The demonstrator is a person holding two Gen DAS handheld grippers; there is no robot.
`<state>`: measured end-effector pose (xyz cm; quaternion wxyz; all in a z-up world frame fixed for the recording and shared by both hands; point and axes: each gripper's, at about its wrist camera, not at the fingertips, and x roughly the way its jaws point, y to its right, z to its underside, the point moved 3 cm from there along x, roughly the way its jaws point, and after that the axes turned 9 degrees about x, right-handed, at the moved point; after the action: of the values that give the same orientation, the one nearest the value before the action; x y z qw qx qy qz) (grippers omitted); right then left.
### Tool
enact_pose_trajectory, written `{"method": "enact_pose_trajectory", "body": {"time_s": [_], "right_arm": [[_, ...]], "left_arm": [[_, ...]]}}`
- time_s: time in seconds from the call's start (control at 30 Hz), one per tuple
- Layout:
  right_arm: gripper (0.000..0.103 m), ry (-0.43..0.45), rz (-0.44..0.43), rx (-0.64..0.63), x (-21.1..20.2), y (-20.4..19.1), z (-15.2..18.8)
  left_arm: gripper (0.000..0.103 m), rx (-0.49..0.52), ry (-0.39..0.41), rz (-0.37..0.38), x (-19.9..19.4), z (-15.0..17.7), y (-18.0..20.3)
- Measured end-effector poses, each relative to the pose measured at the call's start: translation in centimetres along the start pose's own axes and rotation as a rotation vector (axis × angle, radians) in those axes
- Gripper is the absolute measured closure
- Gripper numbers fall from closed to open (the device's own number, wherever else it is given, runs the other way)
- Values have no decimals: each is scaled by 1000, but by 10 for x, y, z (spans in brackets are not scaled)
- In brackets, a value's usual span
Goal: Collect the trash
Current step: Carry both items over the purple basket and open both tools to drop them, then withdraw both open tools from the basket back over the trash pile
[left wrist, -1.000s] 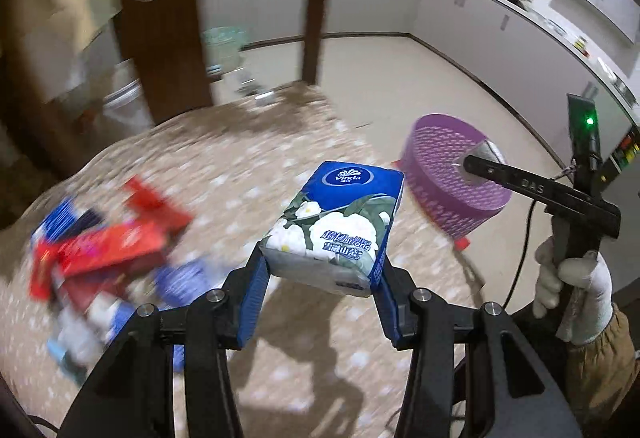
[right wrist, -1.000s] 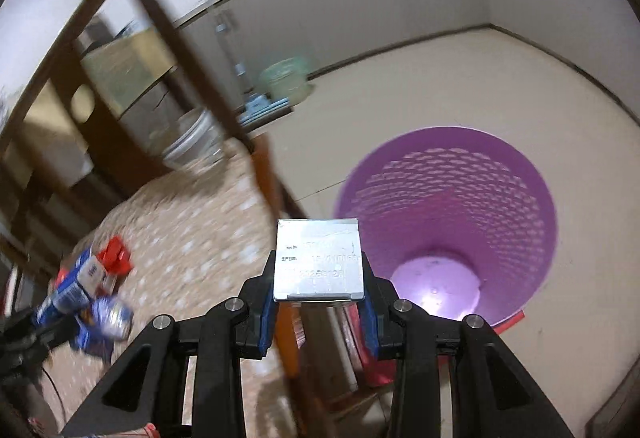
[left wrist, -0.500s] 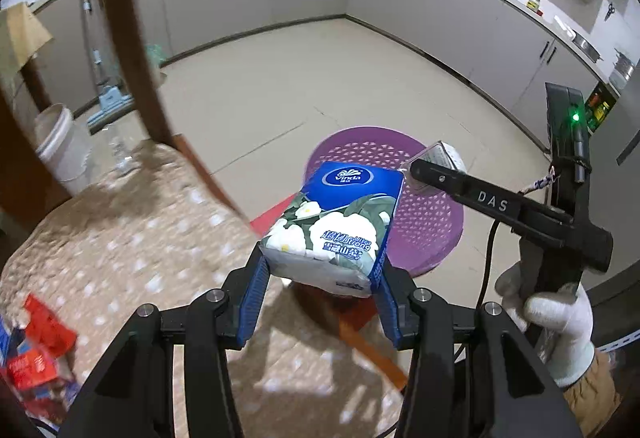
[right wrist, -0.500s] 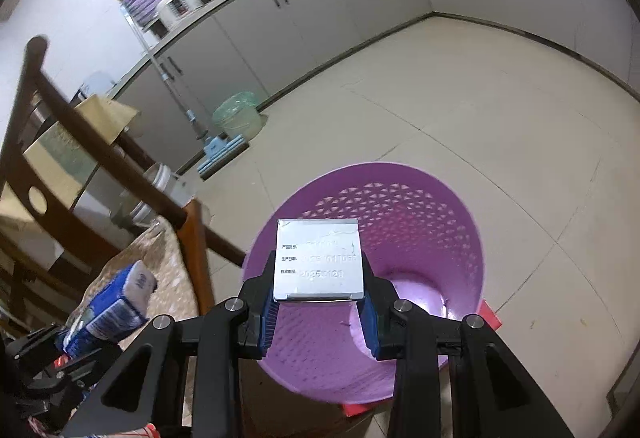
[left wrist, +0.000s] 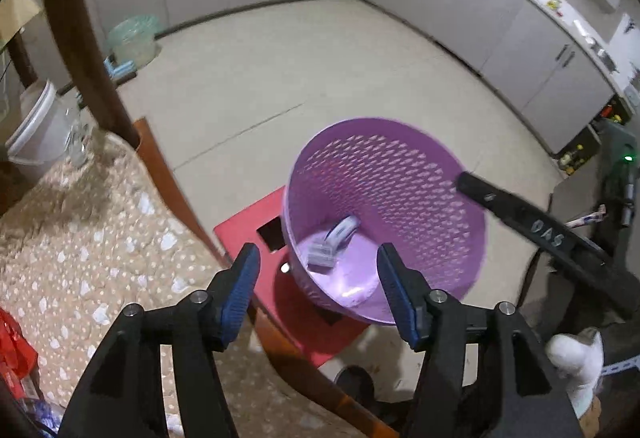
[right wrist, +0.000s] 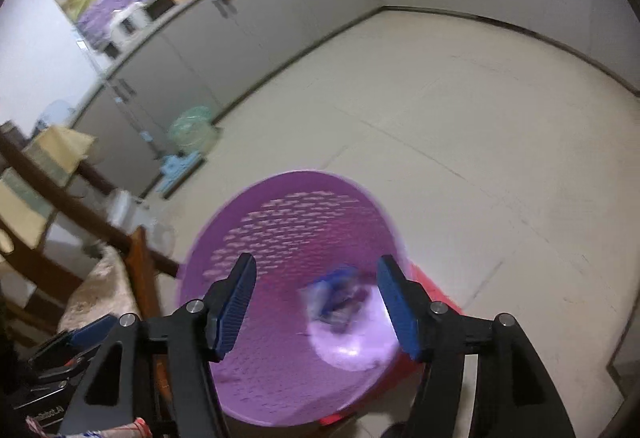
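Both packs have left the tongs: the left tongs (left wrist: 318,280) and right tongs (right wrist: 316,292) have just been opening and stand spread, empty. The tissue pack (left wrist: 334,244) lies blurred inside the purple basket (left wrist: 400,173). It looks light and soft; grip its flat sides.

The basket (left wrist: 400,173) is purple perforated plastic, smooth and faintly glossy at its bottom. A soft, matt, dotted beige cloth (left wrist: 80,250) covers the table. The chair (left wrist: 76,37) is dark polished wood. The floor (right wrist: 460,109) is pale, smooth tile with a dull sheen. The stool (left wrist: 248,226) looks like red plastic.
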<state>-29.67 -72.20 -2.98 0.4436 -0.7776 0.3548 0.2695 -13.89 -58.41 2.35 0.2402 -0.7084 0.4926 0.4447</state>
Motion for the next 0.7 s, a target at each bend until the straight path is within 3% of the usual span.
{"method": "enact_pose_trajectory", "body": {"time_s": [0.1, 0.2, 0.27, 0.3, 0.33, 0.4, 0.5, 0.7], "right_arm": [[36, -18, 100, 25, 10, 11, -1], [36, -72, 137, 58, 22, 22, 2], [41, -121, 133, 82, 30, 27, 6], [49, -145, 121, 96, 33, 29, 7], [51, -165, 112, 110, 35, 31, 8], [62, -177, 120, 124, 36, 36, 10], [73, -185, 119, 142, 34, 41, 11], [78, -275, 24, 224, 33, 58, 21]], "left_arm": [[43, -27, -38, -3, 13, 7, -8], [44, -25, -76, 2, 25, 10, -6], [44, -15, -119, 6, 39, 13, -4], [50, -16, -136, 15, 45, 13, -3], [54, -19, -151, 25, 49, 14, -3], [80, -35, -185, 42, 56, 16, 0], [82, -68, -193, 45, 59, 16, -1], [86, -68, -205, 13, 47, 23, -11]]}}
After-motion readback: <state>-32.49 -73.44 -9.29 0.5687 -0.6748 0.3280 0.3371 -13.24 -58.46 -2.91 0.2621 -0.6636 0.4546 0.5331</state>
